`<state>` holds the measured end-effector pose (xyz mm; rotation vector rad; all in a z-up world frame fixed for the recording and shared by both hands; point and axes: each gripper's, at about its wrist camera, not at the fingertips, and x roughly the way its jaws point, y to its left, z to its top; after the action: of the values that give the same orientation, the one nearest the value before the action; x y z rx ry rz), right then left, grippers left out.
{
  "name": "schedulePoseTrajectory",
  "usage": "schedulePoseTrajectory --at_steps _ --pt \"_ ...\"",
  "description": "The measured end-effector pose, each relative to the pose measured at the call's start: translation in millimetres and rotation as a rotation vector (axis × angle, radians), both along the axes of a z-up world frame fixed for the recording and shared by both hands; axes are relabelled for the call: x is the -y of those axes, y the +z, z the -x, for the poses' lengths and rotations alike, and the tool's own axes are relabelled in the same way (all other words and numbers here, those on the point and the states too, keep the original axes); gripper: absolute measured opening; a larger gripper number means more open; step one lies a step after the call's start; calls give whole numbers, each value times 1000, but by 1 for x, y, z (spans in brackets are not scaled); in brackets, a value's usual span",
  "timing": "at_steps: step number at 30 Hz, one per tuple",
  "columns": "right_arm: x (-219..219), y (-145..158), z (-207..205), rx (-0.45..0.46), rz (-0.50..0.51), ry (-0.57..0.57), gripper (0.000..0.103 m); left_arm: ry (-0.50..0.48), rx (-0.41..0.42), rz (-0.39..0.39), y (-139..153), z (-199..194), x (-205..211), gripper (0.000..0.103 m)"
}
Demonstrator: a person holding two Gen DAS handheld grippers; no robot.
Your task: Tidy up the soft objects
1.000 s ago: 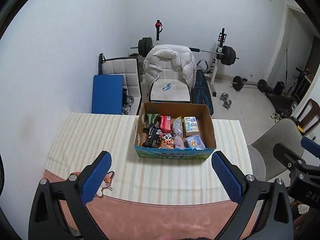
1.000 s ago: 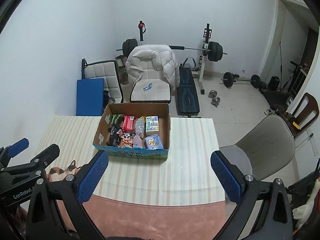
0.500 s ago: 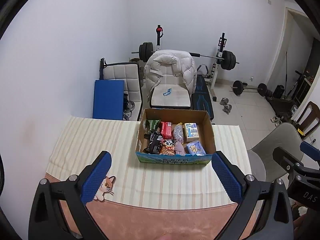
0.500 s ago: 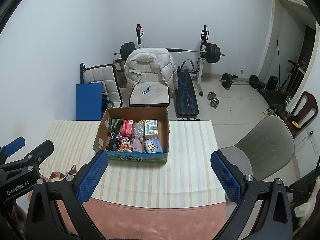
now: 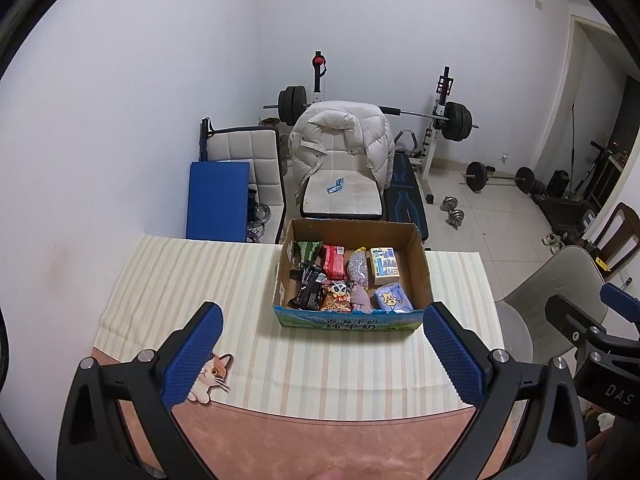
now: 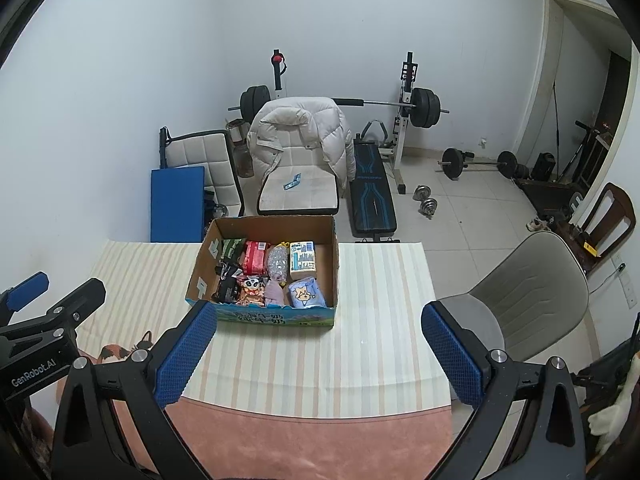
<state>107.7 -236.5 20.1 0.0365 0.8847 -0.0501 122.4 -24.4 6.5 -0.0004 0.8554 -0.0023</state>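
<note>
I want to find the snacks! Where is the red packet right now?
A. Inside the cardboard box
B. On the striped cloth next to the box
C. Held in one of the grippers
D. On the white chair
A. The red packet lies inside the cardboard box, among the other packets, and both the left gripper and the right gripper are open and hold nothing.
</note>
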Motion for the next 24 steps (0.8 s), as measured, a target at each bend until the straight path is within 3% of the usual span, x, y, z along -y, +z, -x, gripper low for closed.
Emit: schedulePoseTrajectory --at_steps 24 --pt "-3 4 1 0 0 -23 103 5 8 -8 1 6 -4 103"
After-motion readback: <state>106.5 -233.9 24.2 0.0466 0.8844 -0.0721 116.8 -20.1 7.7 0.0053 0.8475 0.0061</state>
